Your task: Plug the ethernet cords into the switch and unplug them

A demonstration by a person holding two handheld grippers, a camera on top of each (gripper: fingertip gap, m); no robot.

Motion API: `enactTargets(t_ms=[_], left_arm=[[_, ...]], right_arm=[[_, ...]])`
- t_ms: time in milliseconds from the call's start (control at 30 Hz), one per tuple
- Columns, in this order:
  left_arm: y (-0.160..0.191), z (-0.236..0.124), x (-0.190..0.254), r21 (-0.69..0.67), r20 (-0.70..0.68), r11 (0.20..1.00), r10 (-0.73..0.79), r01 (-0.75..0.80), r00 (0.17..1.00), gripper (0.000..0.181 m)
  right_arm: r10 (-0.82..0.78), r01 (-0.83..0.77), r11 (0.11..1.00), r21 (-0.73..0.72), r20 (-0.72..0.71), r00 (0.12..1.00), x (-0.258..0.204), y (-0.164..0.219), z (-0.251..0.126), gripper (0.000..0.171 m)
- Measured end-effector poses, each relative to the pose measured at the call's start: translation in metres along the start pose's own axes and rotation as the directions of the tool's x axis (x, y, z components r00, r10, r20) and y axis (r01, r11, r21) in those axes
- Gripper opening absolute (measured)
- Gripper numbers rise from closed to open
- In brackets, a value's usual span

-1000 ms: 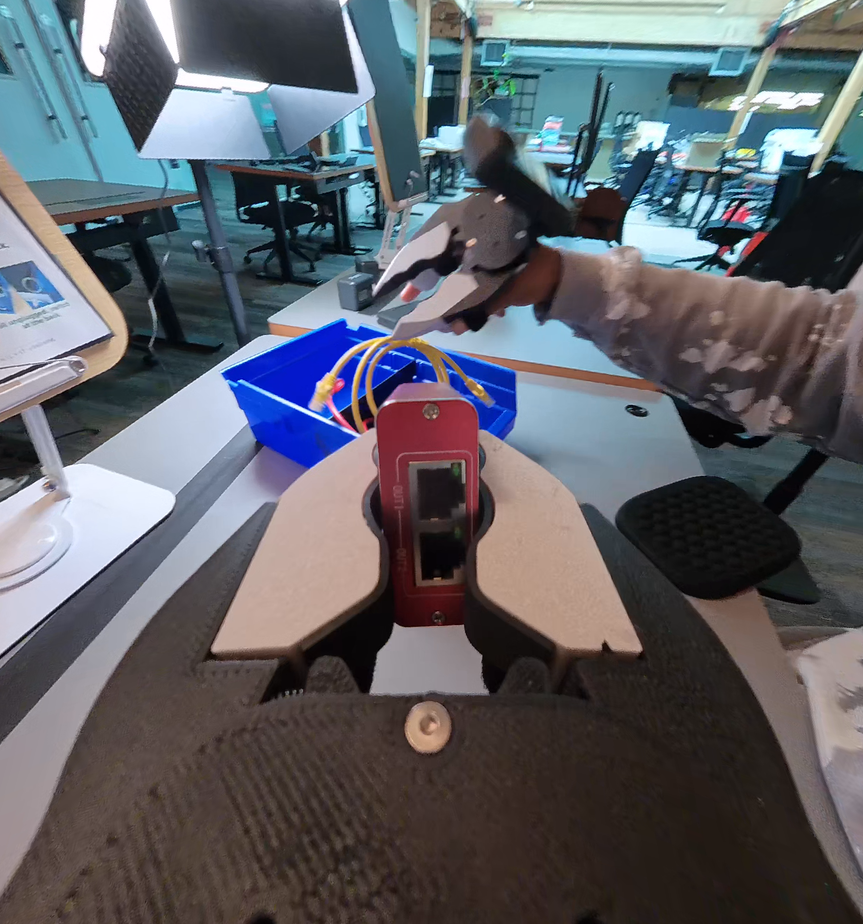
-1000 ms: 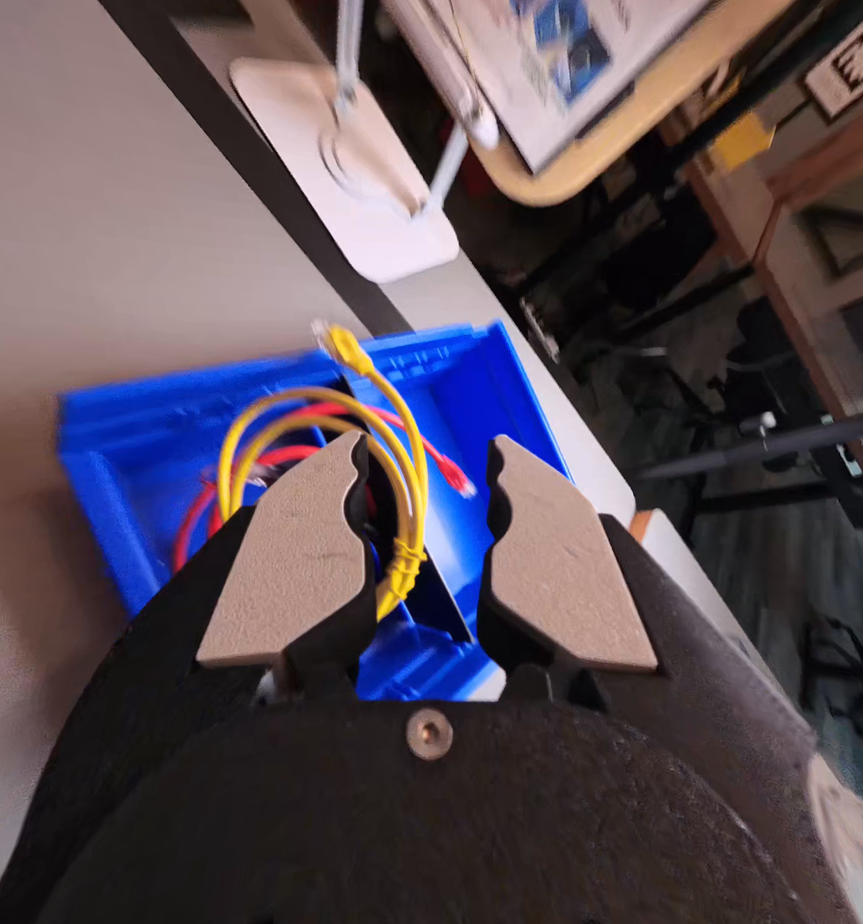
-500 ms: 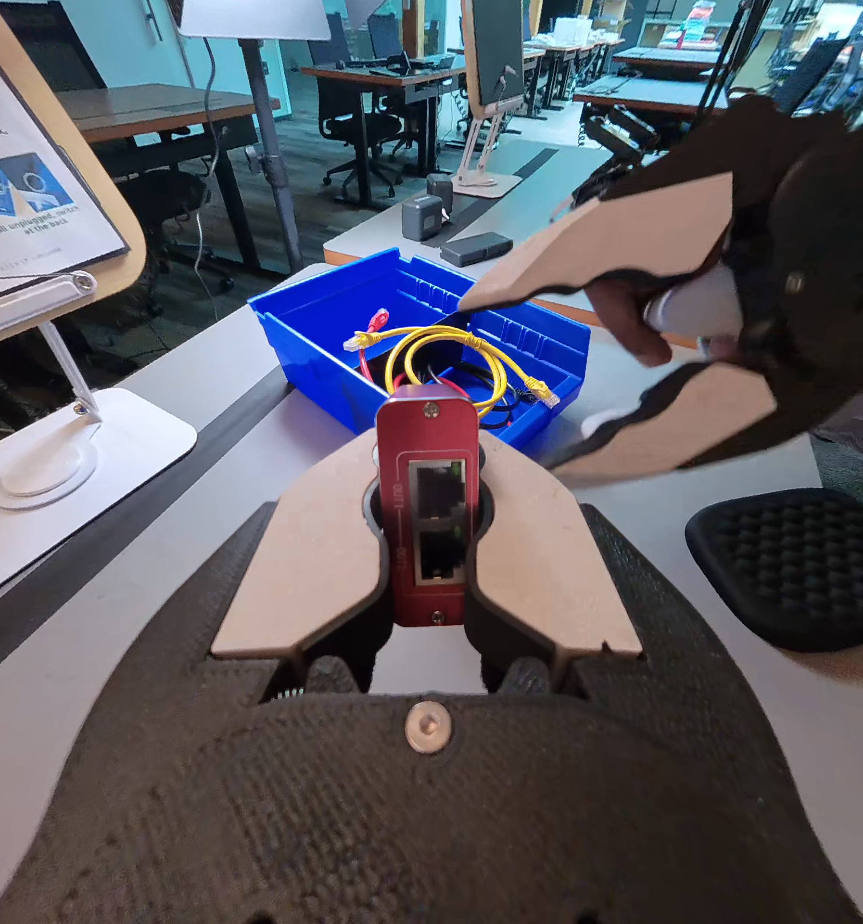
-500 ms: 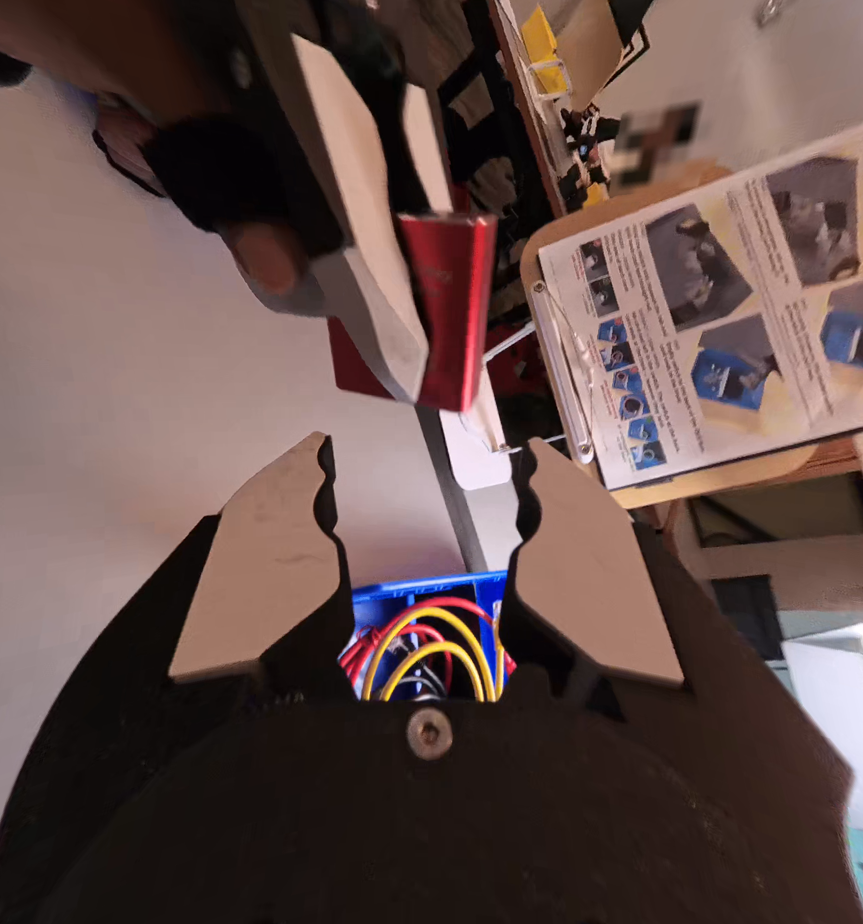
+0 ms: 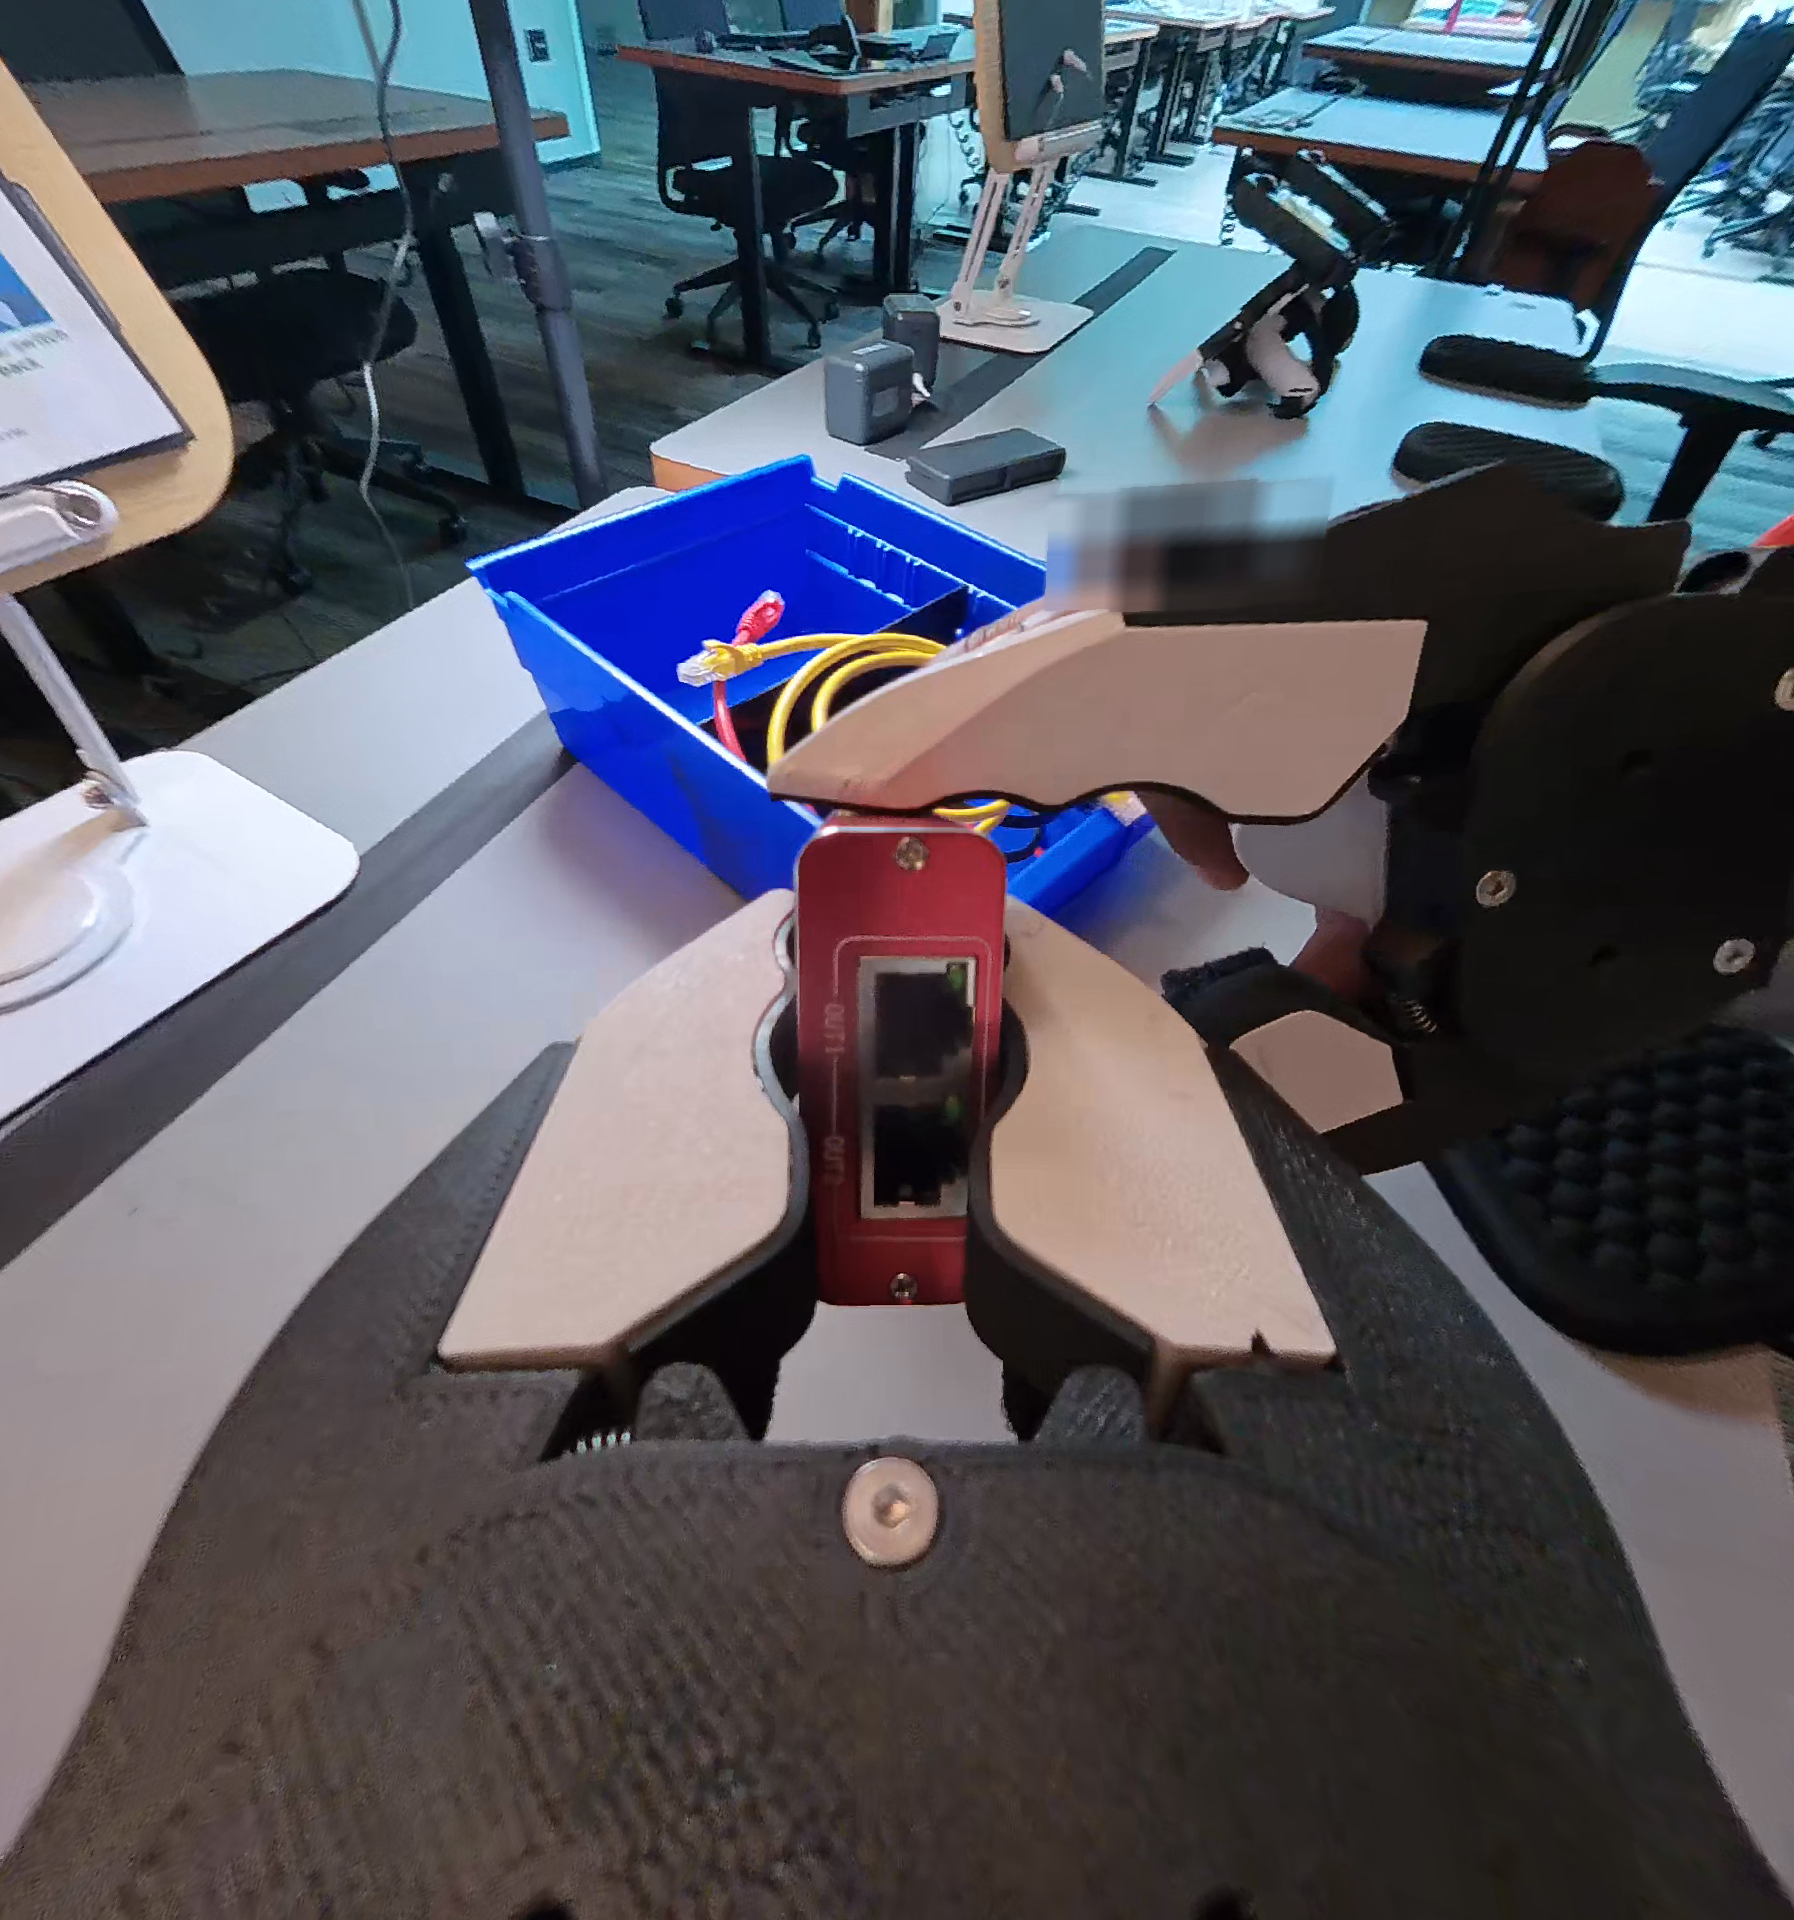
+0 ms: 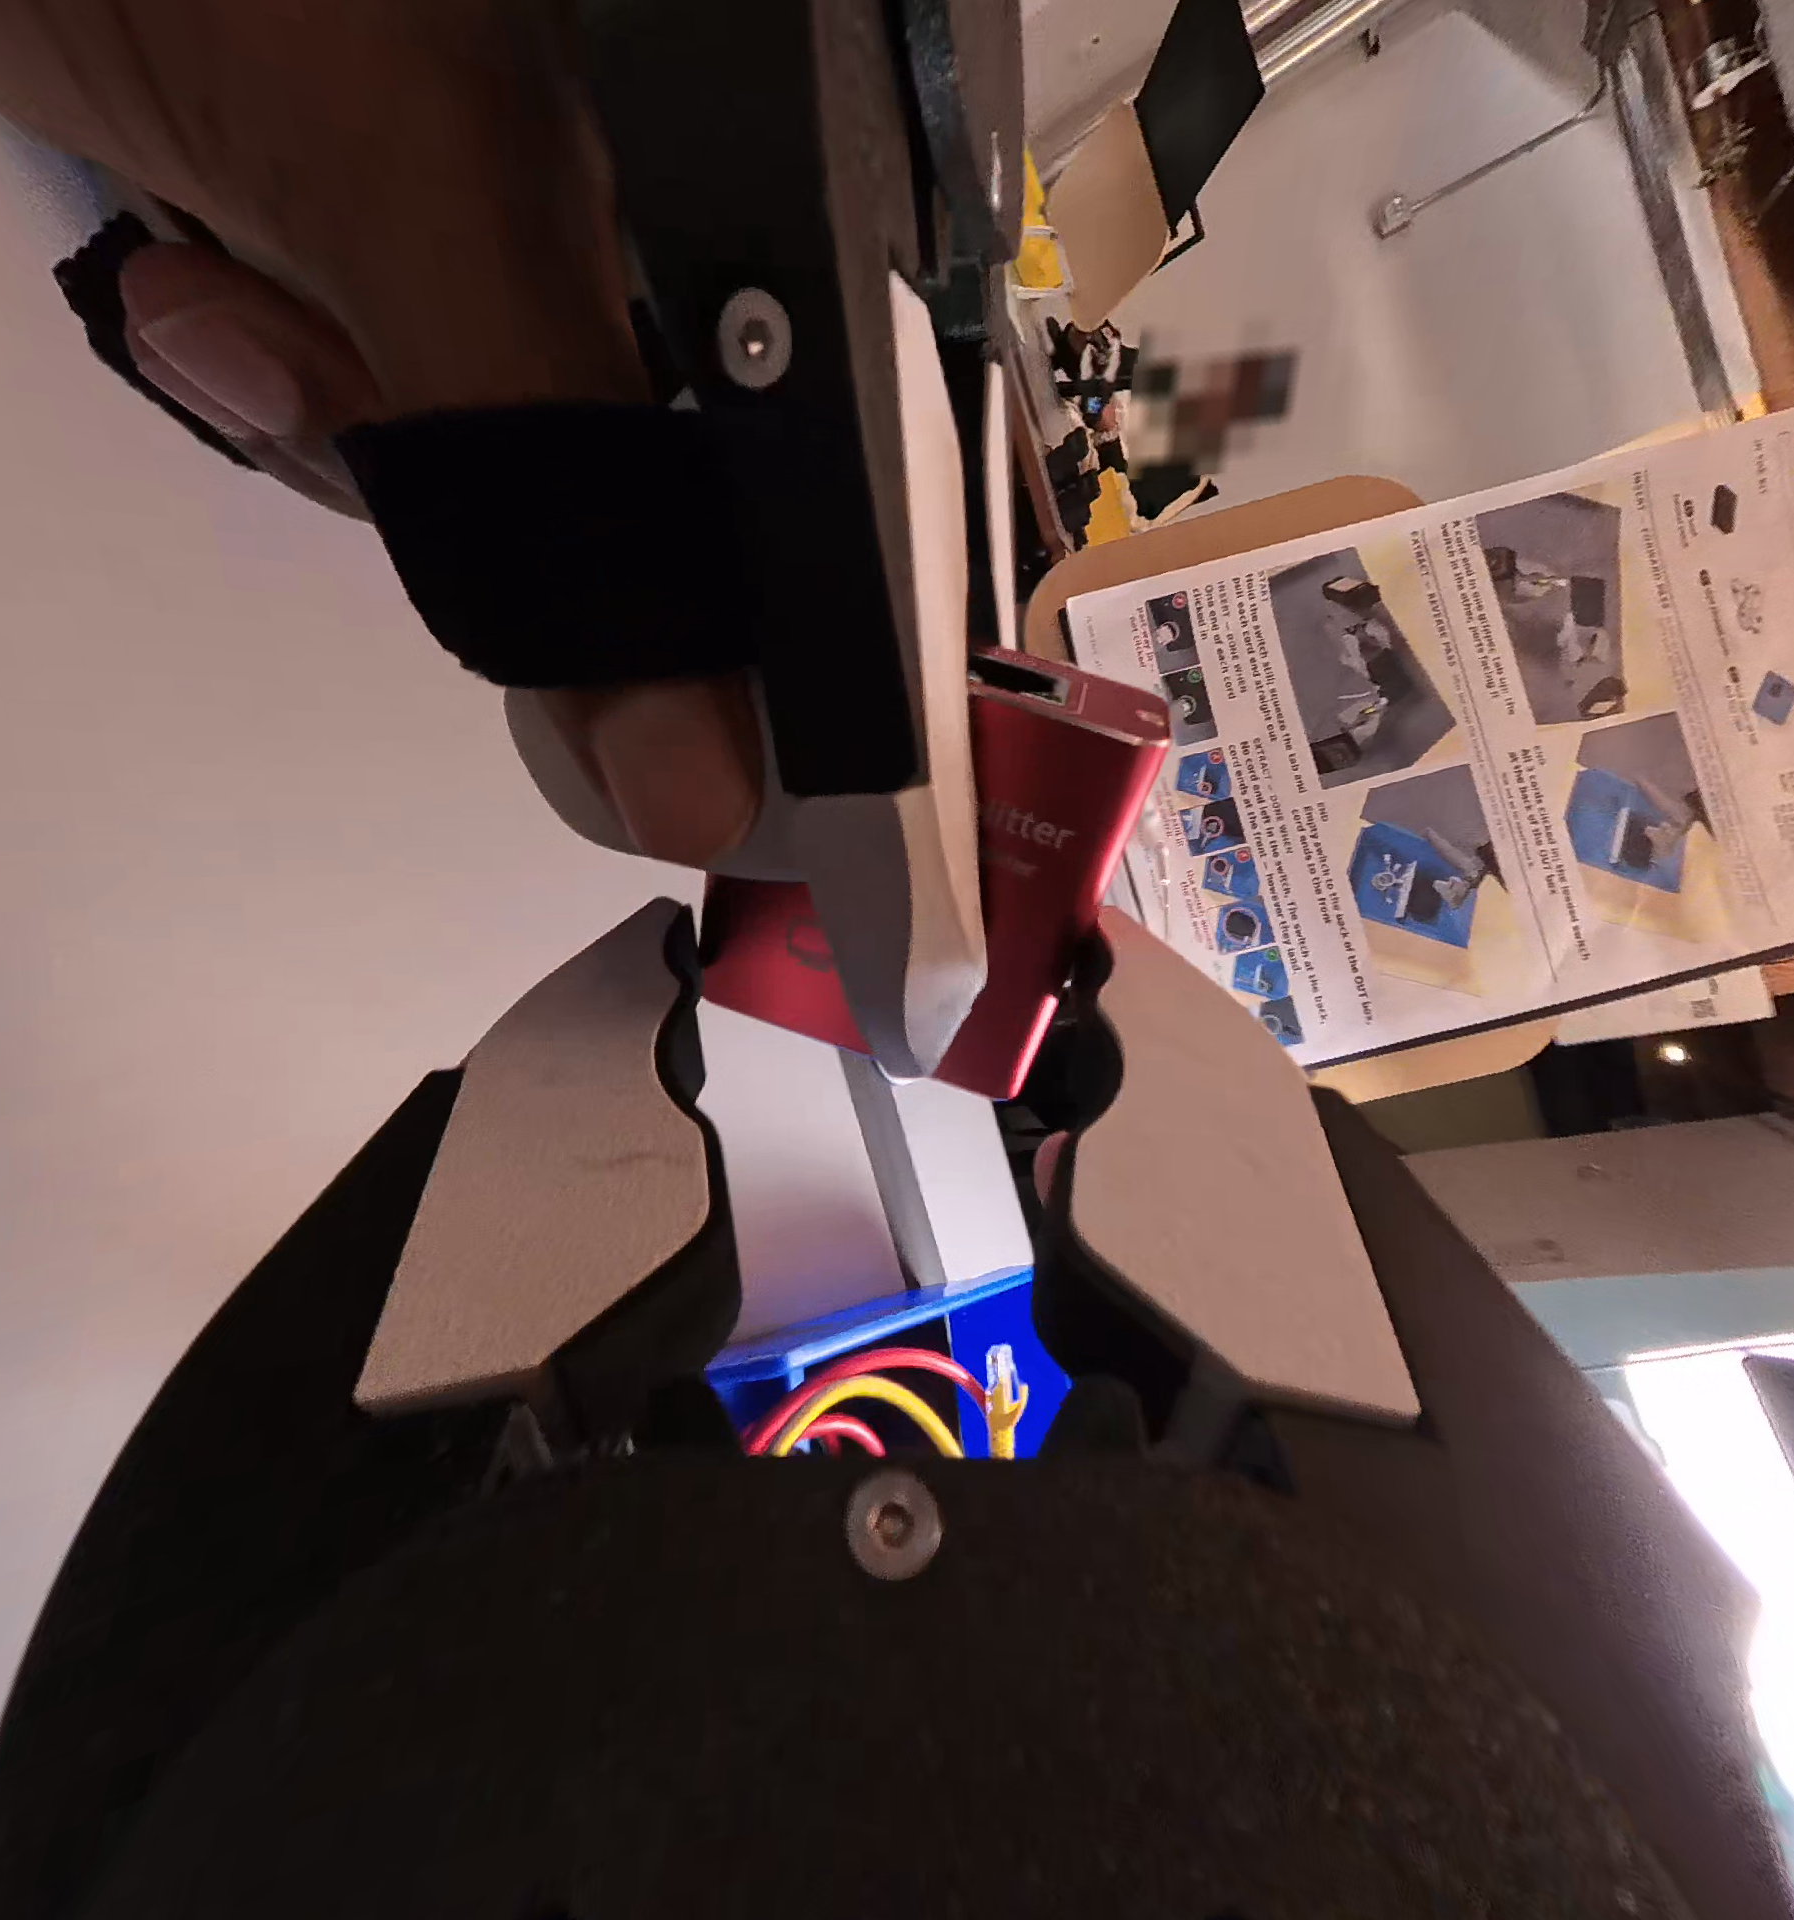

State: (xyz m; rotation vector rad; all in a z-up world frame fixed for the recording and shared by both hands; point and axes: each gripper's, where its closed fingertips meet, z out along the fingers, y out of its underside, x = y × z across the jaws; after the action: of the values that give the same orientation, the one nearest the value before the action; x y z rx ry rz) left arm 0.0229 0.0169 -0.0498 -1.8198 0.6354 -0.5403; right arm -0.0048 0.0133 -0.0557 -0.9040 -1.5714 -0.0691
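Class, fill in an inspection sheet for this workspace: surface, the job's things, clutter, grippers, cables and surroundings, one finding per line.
Surface: pale grey table with a dark strip running across it.
Job's things: red switch, both facing ports empty; blue bin behind it.
Clutter: white stand base carrying an instruction sheet.
Grippers: left gripper shut on the switch; right gripper open, its fingers either side of the switch's far end; whether they touch it, cannot tell.
Cables: yellow cord and red cord coiled in the bin, none plugged in.
Surroundings: office desks, chairs, another table with small grey boxes.
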Motion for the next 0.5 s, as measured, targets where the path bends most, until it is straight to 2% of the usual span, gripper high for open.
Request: enactTargets(t_ms=[267, 367, 500], left_arm=[[-0.010, -0.006, 0.004, 0.055, -0.029, 0.999, 0.002, 0.000, 1.000, 0.038], [-0.016, -0.014, -0.006, 0.083, -0.015, 0.996, -0.011, 0.013, 1.000, 0.040], [-0.017, -0.020, -0.019, 0.093, 0.002, 0.995, -0.031, 0.031, 1.000, 0.040]], right_arm=[[0.256, -0.254, 0.967, -0.031, 0.163, 0.953, 0.005, 0.028, -0.011, 0.068], [0.383, -0.369, 0.923, -0.109, 0.181, 0.906, 0.040, 0.061, -0.014, 0.068], [0.498, -0.449, 0.841, -0.302, 0.108, 0.860, 0.107, 0.133, -0.011, 0.068]])
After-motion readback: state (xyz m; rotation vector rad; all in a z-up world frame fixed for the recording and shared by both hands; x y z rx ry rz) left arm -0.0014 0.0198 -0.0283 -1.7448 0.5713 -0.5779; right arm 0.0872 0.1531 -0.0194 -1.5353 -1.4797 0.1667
